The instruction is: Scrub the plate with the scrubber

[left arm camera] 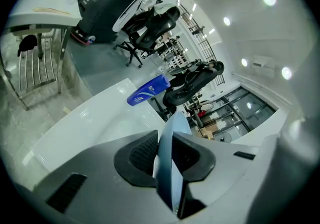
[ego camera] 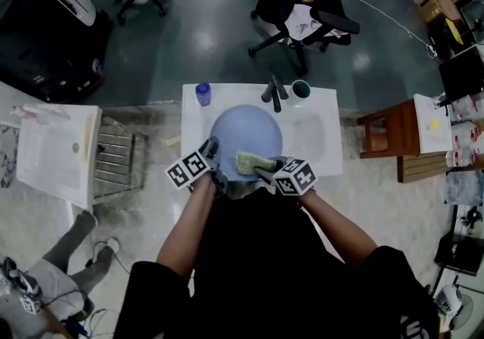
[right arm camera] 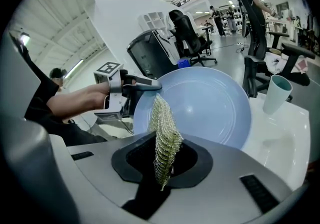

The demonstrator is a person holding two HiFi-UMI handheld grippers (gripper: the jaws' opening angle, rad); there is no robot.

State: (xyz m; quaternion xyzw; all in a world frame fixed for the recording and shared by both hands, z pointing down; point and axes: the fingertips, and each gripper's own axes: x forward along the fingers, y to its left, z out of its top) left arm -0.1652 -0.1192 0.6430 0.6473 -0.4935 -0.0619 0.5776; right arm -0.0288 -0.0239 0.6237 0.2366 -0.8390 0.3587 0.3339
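A pale blue plate (ego camera: 246, 133) is held over the white sink (ego camera: 318, 141). My left gripper (ego camera: 212, 154) is shut on the plate's near-left rim; in the left gripper view the plate (left arm camera: 172, 140) shows edge-on, pinched between the two dark pads. A yellow-green mesh scrubber (ego camera: 251, 163) rests on the plate's near edge, and my right gripper (ego camera: 266, 173) is shut on it. In the right gripper view the scrubber (right arm camera: 164, 135) stands upright between the pads in front of the plate (right arm camera: 205, 103), and the left gripper (right arm camera: 142, 85) shows at the plate's left rim.
A blue bottle (ego camera: 203, 93) stands at the sink's back left, a dark faucet (ego camera: 275, 91) at the back middle and a teal cup (ego camera: 301, 89) beside it. A metal rack (ego camera: 117, 156) and a white counter (ego camera: 53, 152) are to the left, a wooden stool (ego camera: 389, 133) to the right.
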